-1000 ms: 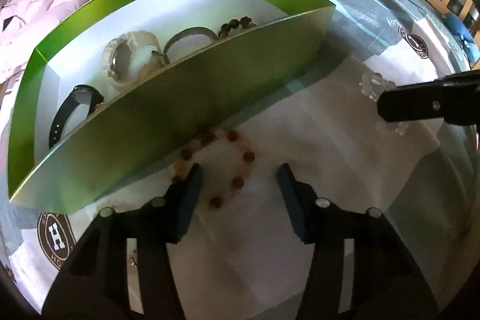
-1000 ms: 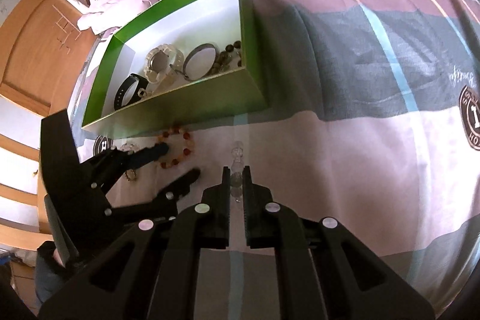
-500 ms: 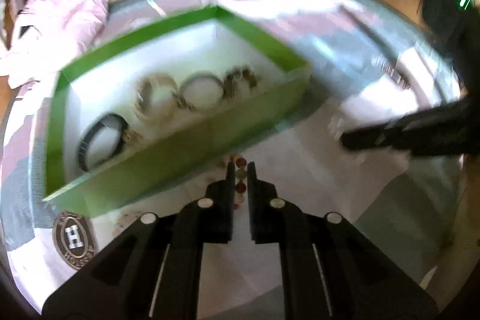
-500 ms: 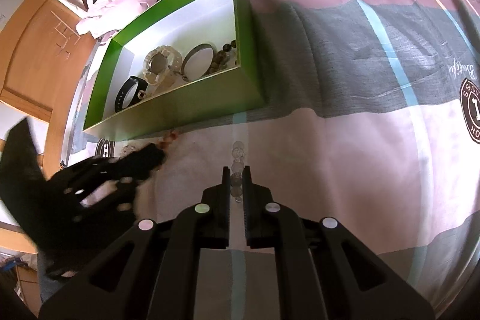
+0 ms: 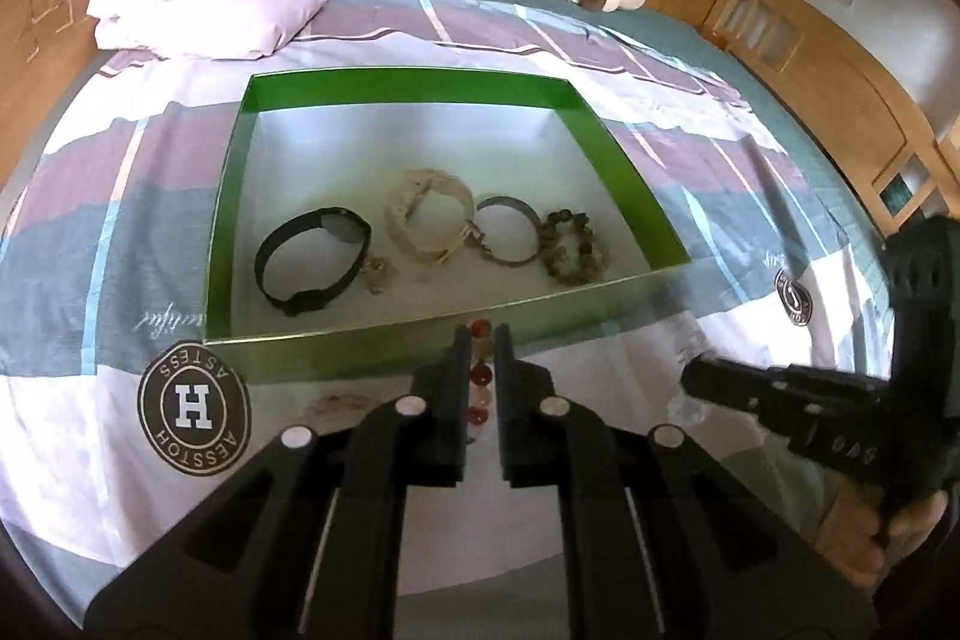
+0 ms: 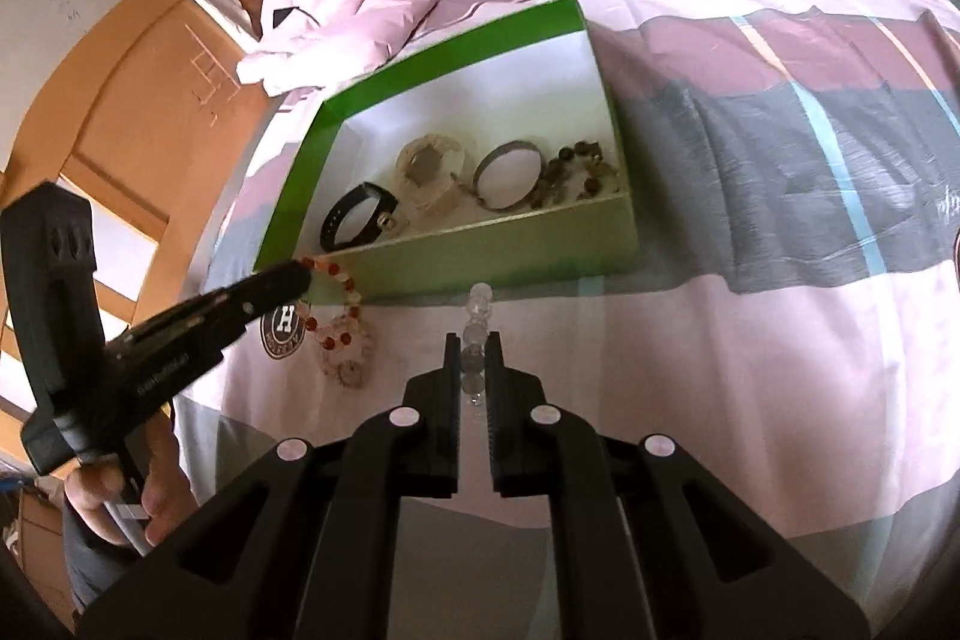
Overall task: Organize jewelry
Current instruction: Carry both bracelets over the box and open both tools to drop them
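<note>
Left tool (image 5: 478, 343) grips red bracelet (image 6: 329, 325) at frame centre; right tool (image 6: 474, 346) grips clear bracelet (image 6: 478, 334) below box (image 6: 504, 253).

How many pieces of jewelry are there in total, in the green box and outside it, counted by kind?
Bead bracelets: 3 (dark bead bracelet, red bead bracelet, clear bead bracelet)
Watch-like bands: 2 (black band, cream band)
Metal bangle: 1
Small pieces, kind unclear: 2 (small piece in box, pale piece on bed)
Total: 8

Left claw (image 5: 478, 340) and right claw (image 6: 473, 346) both clamped nearly closed
</note>
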